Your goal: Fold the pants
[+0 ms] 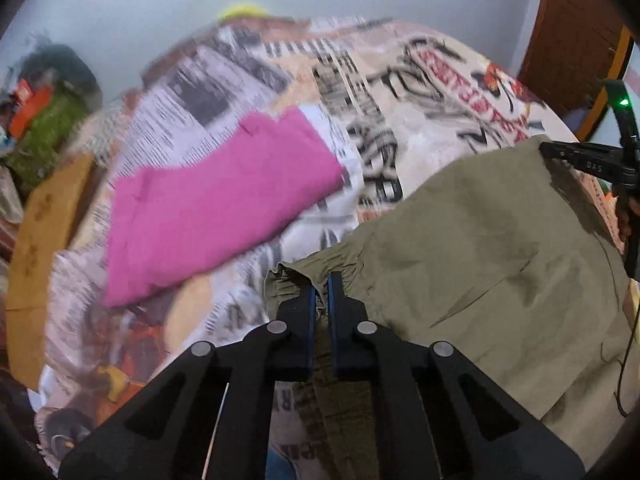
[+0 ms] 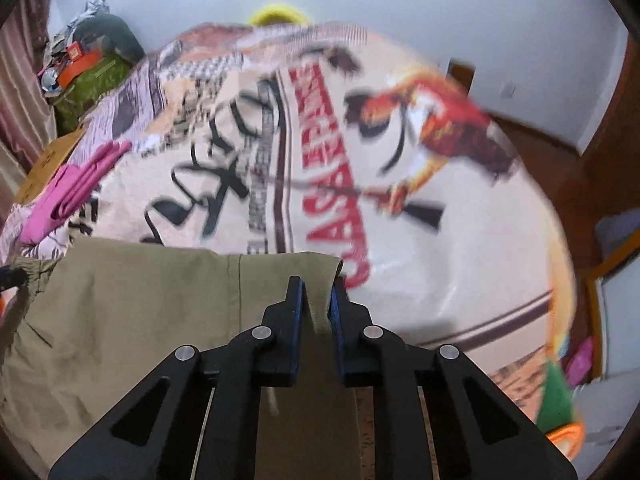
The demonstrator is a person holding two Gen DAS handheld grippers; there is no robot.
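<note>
Olive-green pants hang stretched between my two grippers above a bed with a printed cover. My left gripper is shut on the gathered elastic waistband. My right gripper is shut on the other top corner of the pants. The right gripper also shows in the left wrist view at the far right, pinching the cloth edge. The left gripper's tip shows at the left edge of the right wrist view.
A folded pink garment lies on the bed to the left, also in the right wrist view. A cluttered pile with green and orange items sits at the far left. A brown wooden door stands at right. A white wall is behind.
</note>
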